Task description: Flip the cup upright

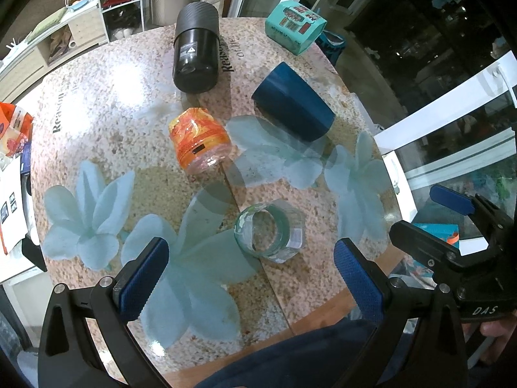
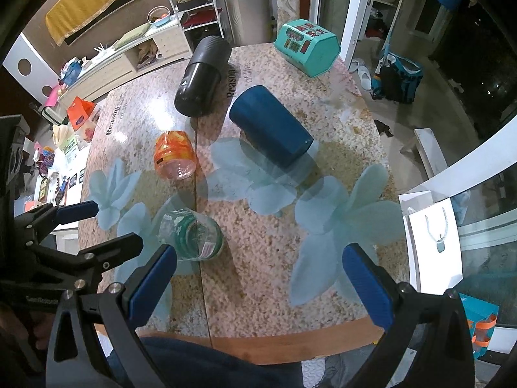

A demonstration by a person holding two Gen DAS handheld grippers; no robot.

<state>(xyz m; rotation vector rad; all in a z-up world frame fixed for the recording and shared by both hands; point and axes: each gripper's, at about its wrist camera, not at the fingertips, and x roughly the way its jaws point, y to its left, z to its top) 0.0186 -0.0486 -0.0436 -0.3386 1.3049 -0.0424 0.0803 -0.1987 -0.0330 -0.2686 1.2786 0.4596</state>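
Several cups lie on their sides on the round flowered table (image 1: 106, 103): a dark blue cup (image 1: 292, 102) (image 2: 270, 129), a black cup (image 1: 196, 50) (image 2: 202, 77), an orange cup (image 1: 198, 140) (image 2: 175, 154) and a clear green-labelled cup (image 1: 270, 230) (image 2: 191, 234). My left gripper (image 1: 252, 283) is open and empty above the near edge, just short of the clear cup. My right gripper (image 2: 260, 286) is open and empty, with the clear cup just beyond its left finger. It also shows at the right of the left wrist view (image 1: 423, 216).
A teal box (image 1: 294, 26) (image 2: 307, 47) stands at the table's far edge. An orange packet (image 1: 14, 129) and papers lie on a side surface to the left. A white chair (image 2: 429, 152) and a paper bag (image 2: 434, 242) stand to the right.
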